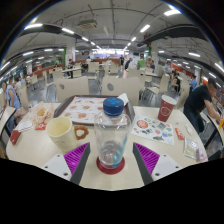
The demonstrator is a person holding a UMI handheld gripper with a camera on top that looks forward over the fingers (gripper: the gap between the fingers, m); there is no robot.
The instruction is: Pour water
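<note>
Out to the left of my fingers sits a pale yellow cup [61, 131] on the desk [35, 152], upright with its mouth clear, and that looks like my pouring target. Dead ahead, the clear water bottle [112, 135] with its blue cap [114, 106] stands upright on a red coaster [111, 166], right between the two purple pads [79, 156] of my gripper [112, 158]. The gripper is spread wide, with a visible gap on both sides of the bottle, so nothing is held yet. To do this well, I judge I should keep the bottle centred, close evenly on the body rather than the neck, and squeeze gently, since thin clear plastic may flex. That blue cap appears to be on, which could block any pour. Further right, beyond the bottle, a red paper cup [166, 108] stands well apart, and a person [203, 100] leans at the desk's right side; I'd swing left, away from them.
</note>
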